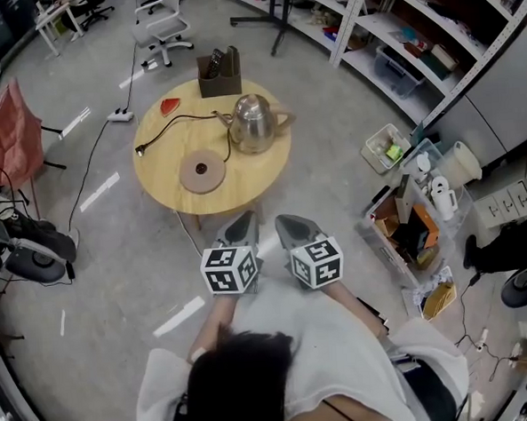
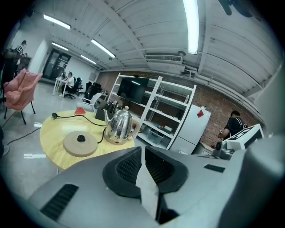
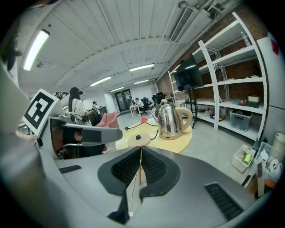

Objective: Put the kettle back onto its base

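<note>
A steel kettle [image 1: 254, 121] with a tan handle stands on the round wooden table [image 1: 261, 174], right of its round tan base [image 1: 201, 171]. The base lies bare, and its black cord runs across the tabletop. Both grippers hang side by side in front of the table's near edge, short of it and pointing toward it. The left gripper [image 1: 243, 217] is shut and holds nothing; ahead of it I see the kettle [image 2: 120, 126] and the base [image 2: 80, 143]. The right gripper [image 1: 286, 220] is also shut and holds nothing; beyond it are the kettle [image 3: 171, 121] and the base [image 3: 139, 139].
A dark box [image 1: 219, 73] and a red piece [image 1: 170, 104] sit at the table's far side. On the floor are a power strip [image 1: 120, 116], crates and clutter [image 1: 406, 214] at the right, and shelving [image 1: 413, 36] beyond. An office chair [image 1: 163, 29] stands behind the table.
</note>
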{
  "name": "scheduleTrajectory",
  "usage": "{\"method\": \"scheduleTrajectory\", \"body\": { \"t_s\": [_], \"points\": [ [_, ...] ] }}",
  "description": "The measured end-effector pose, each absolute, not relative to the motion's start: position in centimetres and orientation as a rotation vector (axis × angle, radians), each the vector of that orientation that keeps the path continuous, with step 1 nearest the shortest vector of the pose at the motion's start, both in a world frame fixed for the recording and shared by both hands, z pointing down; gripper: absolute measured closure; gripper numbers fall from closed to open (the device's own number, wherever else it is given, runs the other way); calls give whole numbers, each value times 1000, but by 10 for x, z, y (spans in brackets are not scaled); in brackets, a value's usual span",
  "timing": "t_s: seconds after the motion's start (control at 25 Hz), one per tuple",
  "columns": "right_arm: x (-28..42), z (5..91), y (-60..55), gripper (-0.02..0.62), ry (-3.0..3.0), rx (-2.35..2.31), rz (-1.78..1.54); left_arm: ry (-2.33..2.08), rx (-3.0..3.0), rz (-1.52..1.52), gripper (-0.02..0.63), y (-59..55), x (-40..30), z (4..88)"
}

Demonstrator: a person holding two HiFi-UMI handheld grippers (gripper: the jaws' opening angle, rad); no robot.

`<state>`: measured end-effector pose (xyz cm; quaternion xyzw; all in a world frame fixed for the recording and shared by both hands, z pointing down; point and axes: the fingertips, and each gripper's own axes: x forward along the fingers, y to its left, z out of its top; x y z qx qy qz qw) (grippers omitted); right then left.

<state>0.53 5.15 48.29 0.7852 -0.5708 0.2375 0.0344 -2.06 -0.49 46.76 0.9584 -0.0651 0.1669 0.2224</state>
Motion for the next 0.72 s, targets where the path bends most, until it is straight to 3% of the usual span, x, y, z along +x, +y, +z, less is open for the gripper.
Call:
{"method": "scheduleTrajectory", "body": {
  "t_s": [0.72],
  "points": [
    [12,485,49,568,-1714,2511,784,-132,2653,466,560,-12,-15,469]
  ]
}}
